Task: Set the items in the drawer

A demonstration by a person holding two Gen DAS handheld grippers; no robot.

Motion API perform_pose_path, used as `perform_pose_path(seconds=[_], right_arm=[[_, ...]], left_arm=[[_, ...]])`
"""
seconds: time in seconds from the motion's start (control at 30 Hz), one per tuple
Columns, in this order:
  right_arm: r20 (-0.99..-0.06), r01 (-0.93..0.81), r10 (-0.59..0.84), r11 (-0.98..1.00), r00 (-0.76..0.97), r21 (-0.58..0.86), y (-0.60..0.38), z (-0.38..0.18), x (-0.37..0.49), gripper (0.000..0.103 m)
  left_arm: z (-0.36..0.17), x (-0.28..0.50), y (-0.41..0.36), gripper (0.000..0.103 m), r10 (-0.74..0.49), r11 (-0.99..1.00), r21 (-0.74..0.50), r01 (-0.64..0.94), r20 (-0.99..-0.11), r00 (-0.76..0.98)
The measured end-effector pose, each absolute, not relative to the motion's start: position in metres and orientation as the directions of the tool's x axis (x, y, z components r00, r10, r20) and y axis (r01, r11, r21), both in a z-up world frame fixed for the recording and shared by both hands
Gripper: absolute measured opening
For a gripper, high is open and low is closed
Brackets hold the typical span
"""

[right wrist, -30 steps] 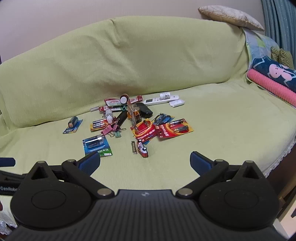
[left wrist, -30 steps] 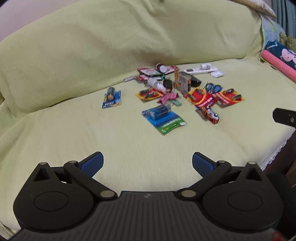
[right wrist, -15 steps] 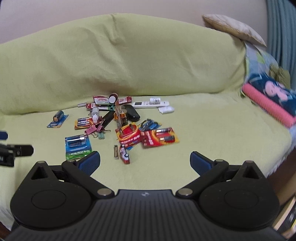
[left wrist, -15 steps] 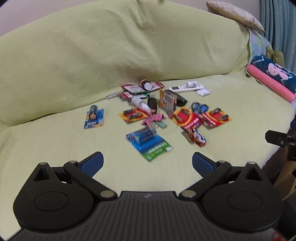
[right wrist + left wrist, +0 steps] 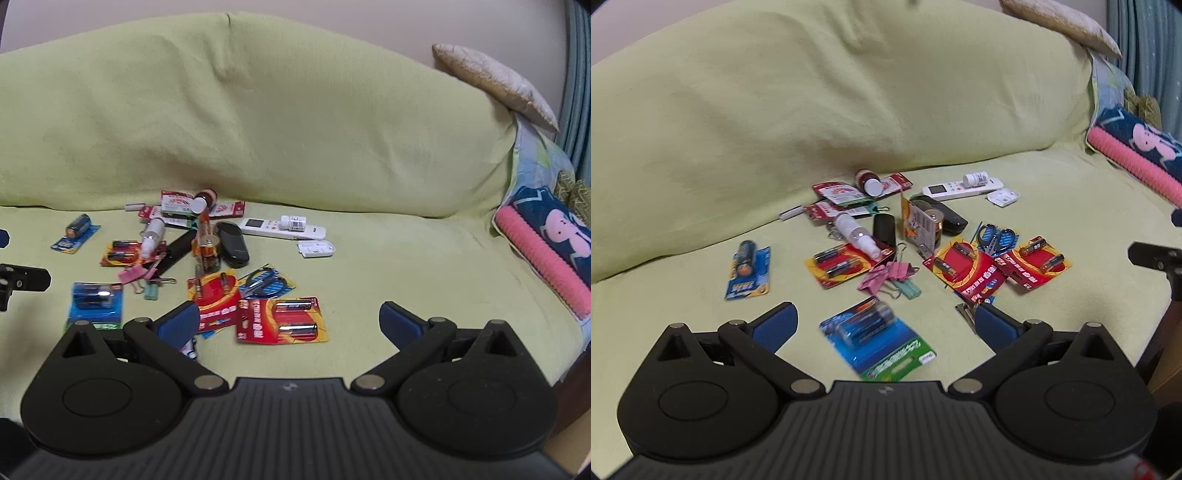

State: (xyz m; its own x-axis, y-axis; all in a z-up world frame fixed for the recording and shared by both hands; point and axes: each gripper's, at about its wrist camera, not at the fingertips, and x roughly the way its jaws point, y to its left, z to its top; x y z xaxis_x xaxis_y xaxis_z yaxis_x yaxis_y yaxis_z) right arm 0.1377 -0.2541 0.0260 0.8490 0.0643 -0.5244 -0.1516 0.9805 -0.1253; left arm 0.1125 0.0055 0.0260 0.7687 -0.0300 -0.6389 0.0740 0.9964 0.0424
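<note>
A heap of small items lies on a sofa seat covered in yellow-green cloth [image 5: 683, 288]. A blue-green battery pack [image 5: 877, 338] lies just ahead of my left gripper [image 5: 882, 325], which is open and empty. A red battery card [image 5: 284, 320] lies between the blue fingertips of my right gripper [image 5: 288, 321], also open and empty above the seat. Farther back are pink binder clips [image 5: 884, 275], a blue card with one battery [image 5: 748, 267], blue scissors [image 5: 995, 238], a white remote [image 5: 282, 228], a small spray bottle [image 5: 855, 234] and a black case [image 5: 232, 249]. No drawer is in view.
The sofa back [image 5: 258, 122] rises behind the heap. A pink and navy folded blanket [image 5: 546, 254] and a beige cushion [image 5: 495, 83] sit at the right end. The seat's front edge drops off at the right [image 5: 1145, 339]. Each gripper shows at the edge of the other's view.
Both grippers have moved in toward the heap, so the items look larger and nearer. The right view has shifted right. Both stay open and nothing was picked up.
</note>
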Motion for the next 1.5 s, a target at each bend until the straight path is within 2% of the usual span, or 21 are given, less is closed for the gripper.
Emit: perform_pose_path(seconds=[0.4,0.73,0.87,1.07,1.23,1.5], right_arm=[[-0.547,-0.27,0.114,0.939,0.829,-0.214,-0.271,-0.009,0.248,0.102],[-0.568,-0.343,0.177,0.918,0.804,-0.2,-0.274,-0.043,0.336,0.101],[-0.57,-0.332,0.197,0.933,0.797,-0.141,-0.276,-0.054,0.367,0.09],[-0.586,-0.397,0.245,0.906,0.772,-0.144,-0.257,-0.077,0.397,0.075],[-0.601,-0.443,0.324,0.895,0.731,-0.056,-0.232,-0.088,0.416,0.063],[-0.604,-0.319,0.151,0.93,0.783,-0.181,-0.223,-0.094,0.44,0.061]], left_arm=[[-0.006,0.204,-0.034,0.102,-0.037,0.992,0.068,0.107,-0.649,0.76],[-0.039,0.287,-0.044,0.102,0.002,0.999,0.039,0.03,-0.642,0.766],[-0.046,0.309,-0.044,0.102,0.018,0.999,0.035,0.005,-0.623,0.782],[-0.061,0.31,-0.035,0.102,0.052,0.998,0.046,-0.031,-0.608,0.792],[-0.066,0.312,-0.021,0.102,0.071,0.997,0.034,-0.064,-0.61,0.789],[-0.071,0.311,-0.017,0.102,0.05,0.999,0.017,-0.05,-0.623,0.781]])
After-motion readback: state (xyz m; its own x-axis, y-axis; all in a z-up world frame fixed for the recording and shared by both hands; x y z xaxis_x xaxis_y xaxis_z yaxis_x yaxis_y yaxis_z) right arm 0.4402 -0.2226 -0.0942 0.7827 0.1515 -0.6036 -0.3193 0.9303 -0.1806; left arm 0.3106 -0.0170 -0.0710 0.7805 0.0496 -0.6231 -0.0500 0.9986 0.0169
